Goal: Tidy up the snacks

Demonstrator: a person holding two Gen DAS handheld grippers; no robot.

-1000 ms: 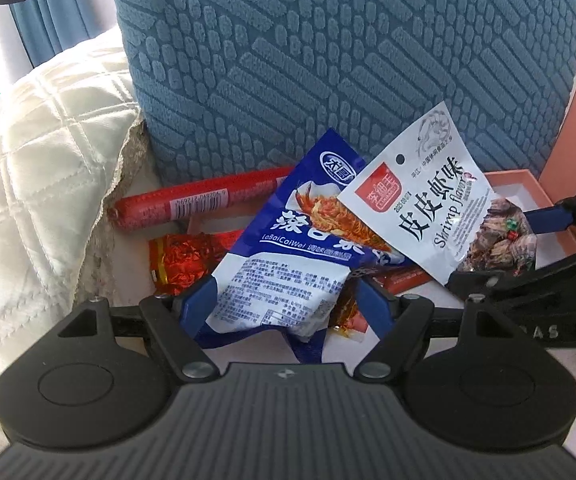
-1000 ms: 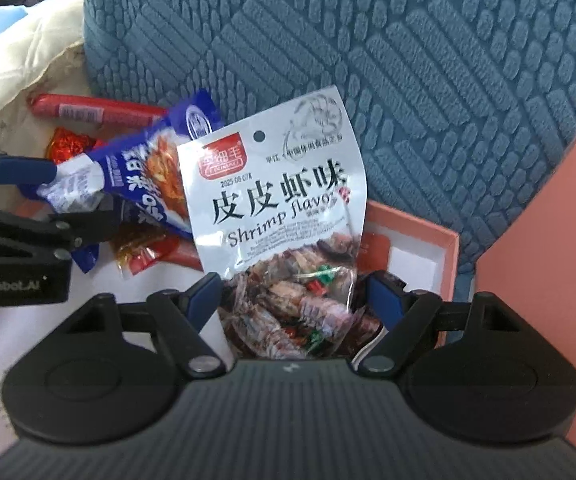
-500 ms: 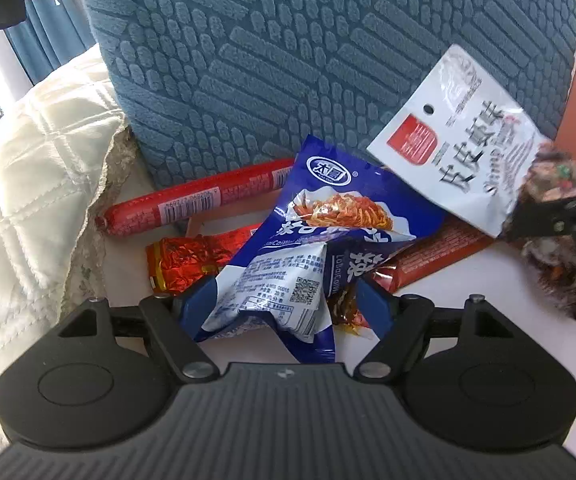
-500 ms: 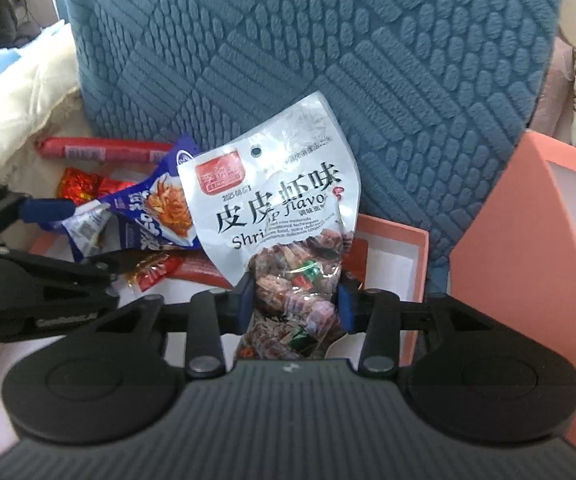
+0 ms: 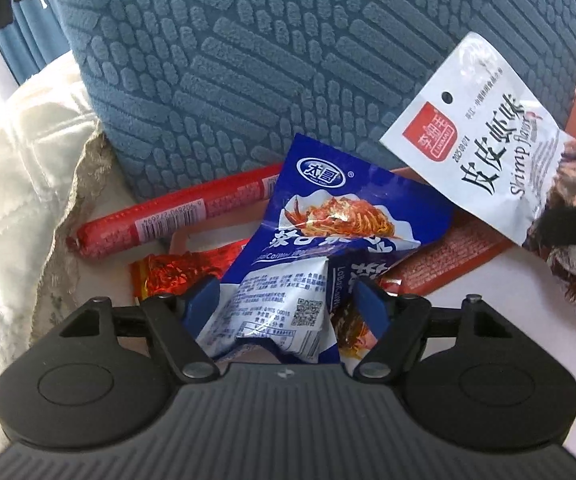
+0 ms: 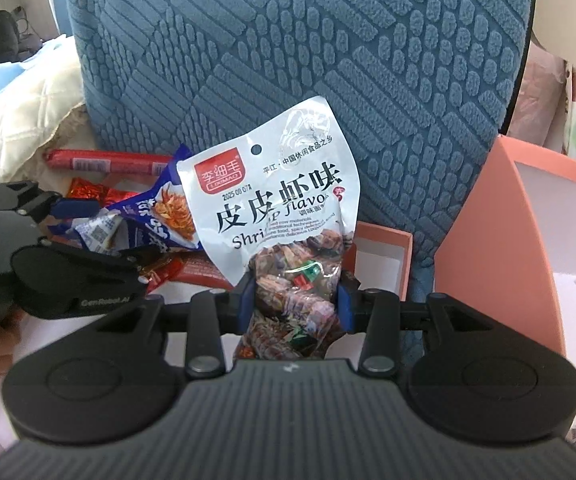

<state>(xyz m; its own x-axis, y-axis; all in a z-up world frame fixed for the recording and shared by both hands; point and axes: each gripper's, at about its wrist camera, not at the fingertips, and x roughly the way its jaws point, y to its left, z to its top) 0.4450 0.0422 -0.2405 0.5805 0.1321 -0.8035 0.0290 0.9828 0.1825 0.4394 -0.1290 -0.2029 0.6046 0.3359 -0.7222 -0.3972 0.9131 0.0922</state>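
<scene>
Quilted cream blanket (image 5: pixel 11 184) far left; ribbed blue cushion (image 5: pixel 288 60) behind. Red sausage stick (image 5: pixel 175 216) & crinkly red foil pack (image 5: pixel 167 276) lie flat. Left gripper (image 5: pixel 283 304): blue pads spread wide round crumpled blue noodle pouch (image 5: pixel 328 232), not pinching. Right gripper (image 6: pixel 295 304) clamped narrow on glossy white shrimp pouch (image 6: pixel 275 196), upright over orange box (image 6: pixel 404 256).

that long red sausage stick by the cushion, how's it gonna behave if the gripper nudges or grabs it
The red sausage stick is a round tube lying on its side, so a nudge would probably roll it. Its glossy casing looks slick, so pads may slip unless they close across its middle. It lies straight, unlike the crumpled blue packet, suggesting it stays fairly stiff when lifted.
</scene>
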